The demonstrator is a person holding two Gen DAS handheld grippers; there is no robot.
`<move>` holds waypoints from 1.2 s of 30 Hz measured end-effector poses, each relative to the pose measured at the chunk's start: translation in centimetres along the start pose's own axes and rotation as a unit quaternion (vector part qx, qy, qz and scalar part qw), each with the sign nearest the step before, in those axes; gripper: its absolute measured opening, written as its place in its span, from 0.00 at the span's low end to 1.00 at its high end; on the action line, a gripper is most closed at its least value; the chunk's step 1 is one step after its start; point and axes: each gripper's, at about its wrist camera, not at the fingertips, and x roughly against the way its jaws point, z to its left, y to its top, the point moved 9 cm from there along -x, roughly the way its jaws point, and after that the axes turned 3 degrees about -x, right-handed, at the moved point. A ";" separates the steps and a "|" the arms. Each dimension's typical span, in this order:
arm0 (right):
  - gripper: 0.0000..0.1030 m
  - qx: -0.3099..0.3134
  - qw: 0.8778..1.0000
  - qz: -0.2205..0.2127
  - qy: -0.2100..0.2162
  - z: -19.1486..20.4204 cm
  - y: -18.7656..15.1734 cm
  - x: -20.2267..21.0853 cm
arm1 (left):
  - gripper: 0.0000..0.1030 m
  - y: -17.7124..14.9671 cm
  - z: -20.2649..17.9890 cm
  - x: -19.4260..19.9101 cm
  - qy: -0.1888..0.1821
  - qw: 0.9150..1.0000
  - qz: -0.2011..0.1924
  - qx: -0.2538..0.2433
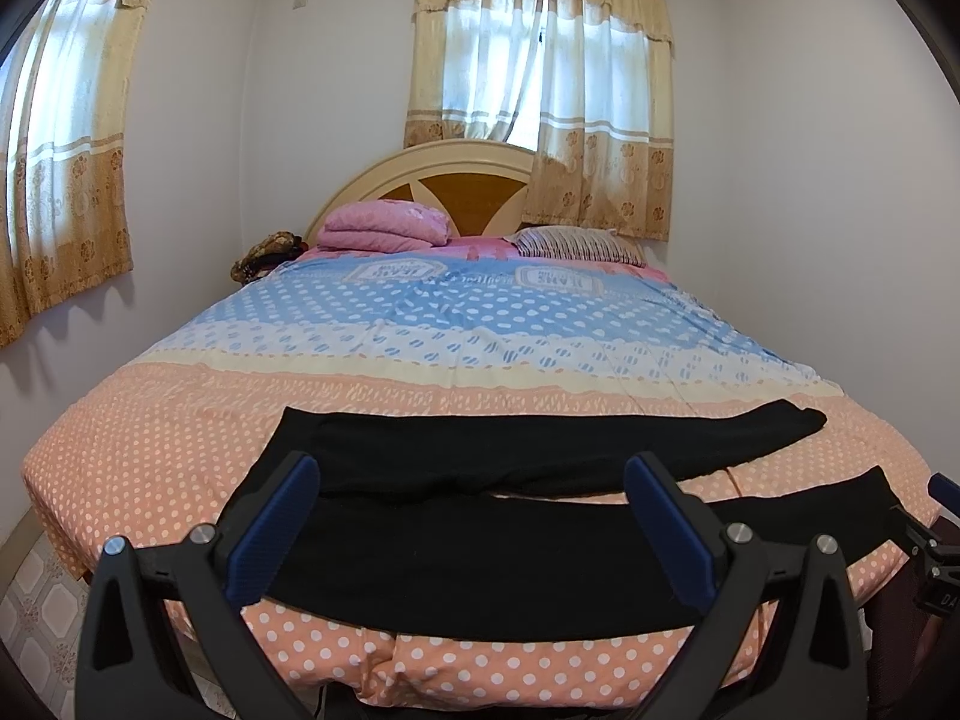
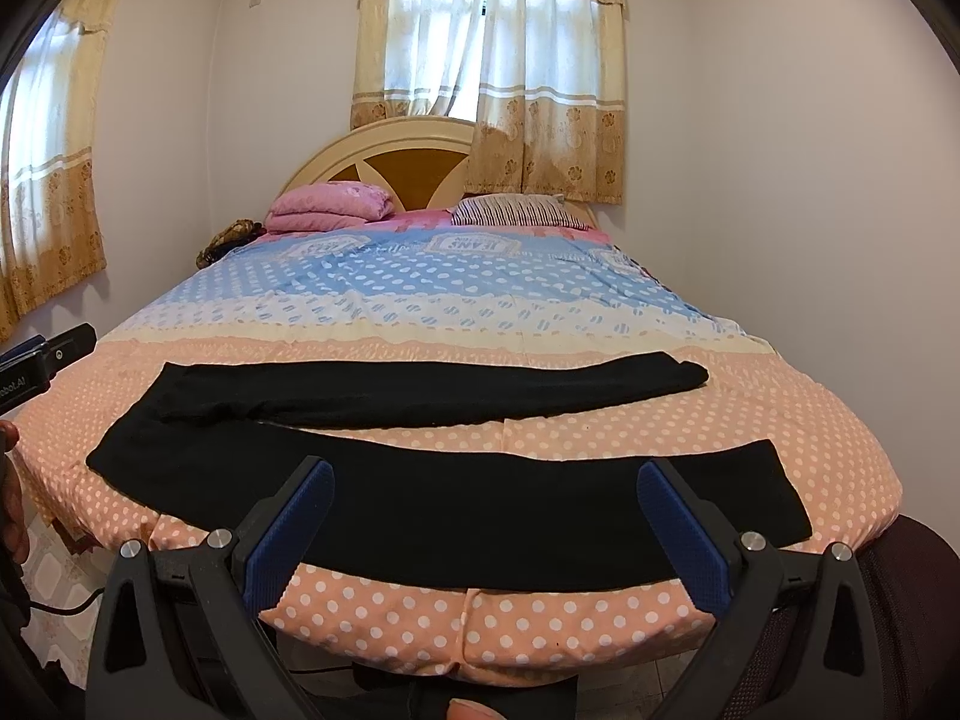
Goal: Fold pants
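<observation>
Both claws hang level at the foot of the bed (image 1: 150,420), pointing toward the headboard, side by side above the near edge. The black pants (image 2: 456,504) lie flat across the dotted cover, waist to the left, legs spread apart and running to the right. The left claw (image 1: 474,516) is spread wide, holding nothing; the right claw (image 2: 486,516) is spread wide and empty too, clear of the cloth.
</observation>
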 end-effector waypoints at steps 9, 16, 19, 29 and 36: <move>0.99 -0.001 1.000 0.017 -0.008 -0.6 -1.1 -1.6 | 1.00 -1.2 -0.2 -1.6 0.003 1.000 0.018 -0.009; 0.99 -0.010 0.997 0.066 -0.028 -2.7 -3.9 -6.2 | 1.00 -3.7 1.8 -5.9 0.032 0.997 0.060 -0.020; 0.99 -0.018 0.995 0.089 -0.030 -3.8 -5.3 -8.3 | 1.00 -5.3 3.3 -8.4 0.042 0.995 0.087 -0.027; 0.99 -0.020 0.994 0.107 -0.026 -7.3 -3.7 -13.4 | 1.00 -5.3 14.0 -15.0 0.131 0.982 0.133 -0.032; 0.99 -0.017 0.994 0.100 -0.027 -10.4 -0.5 -16.6 | 1.00 -3.2 18.5 -20.4 0.140 0.979 0.143 -0.031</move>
